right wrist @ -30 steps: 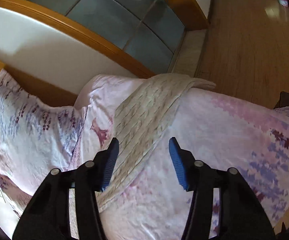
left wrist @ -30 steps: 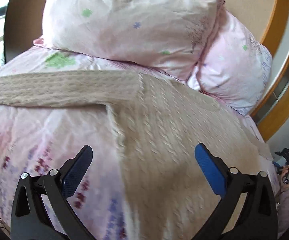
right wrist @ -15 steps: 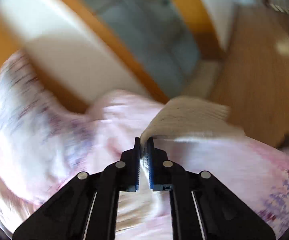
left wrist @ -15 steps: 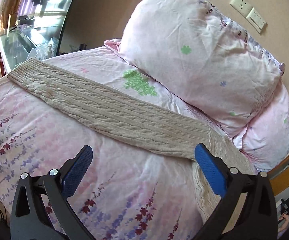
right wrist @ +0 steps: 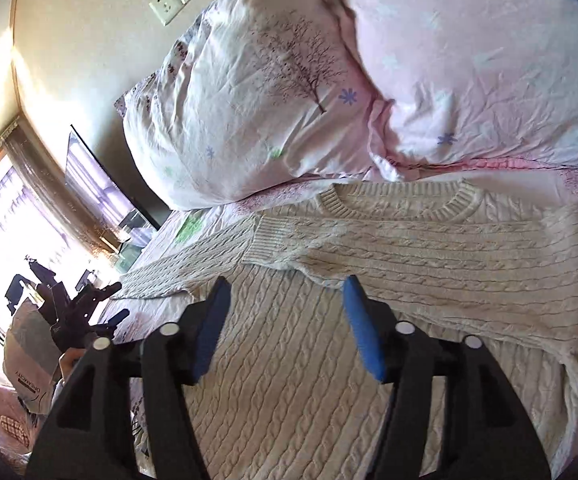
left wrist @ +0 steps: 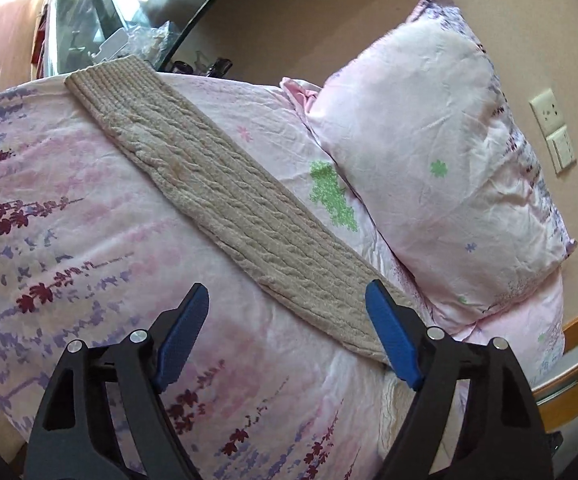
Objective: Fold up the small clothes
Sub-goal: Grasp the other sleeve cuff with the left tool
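A cream cable-knit sweater (right wrist: 289,360) lies flat on the bed, collar toward the pillows. Its right sleeve (right wrist: 429,252) is folded across the chest, cuff to the left. Its left sleeve (left wrist: 225,196) stretches straight out over the pink floral duvet, cuff at the far end. My left gripper (left wrist: 285,336) is open and empty above the inner part of that sleeve. My right gripper (right wrist: 285,328) is open and empty just above the chest, below the folded sleeve. The left gripper also shows at the left edge of the right wrist view (right wrist: 85,312).
Two pink floral pillows (left wrist: 441,168) (right wrist: 249,96) lean on the wall at the head of the bed. The duvet (left wrist: 69,240) covers the bed. A wall socket (left wrist: 553,132) is behind. Bags and clutter (right wrist: 25,380) stand beside the bed by the window.
The right gripper was shut on the right sleeve, carried it across the chest, and has let it go and opened. The left gripper has swung out along the left sleeve, staying open.
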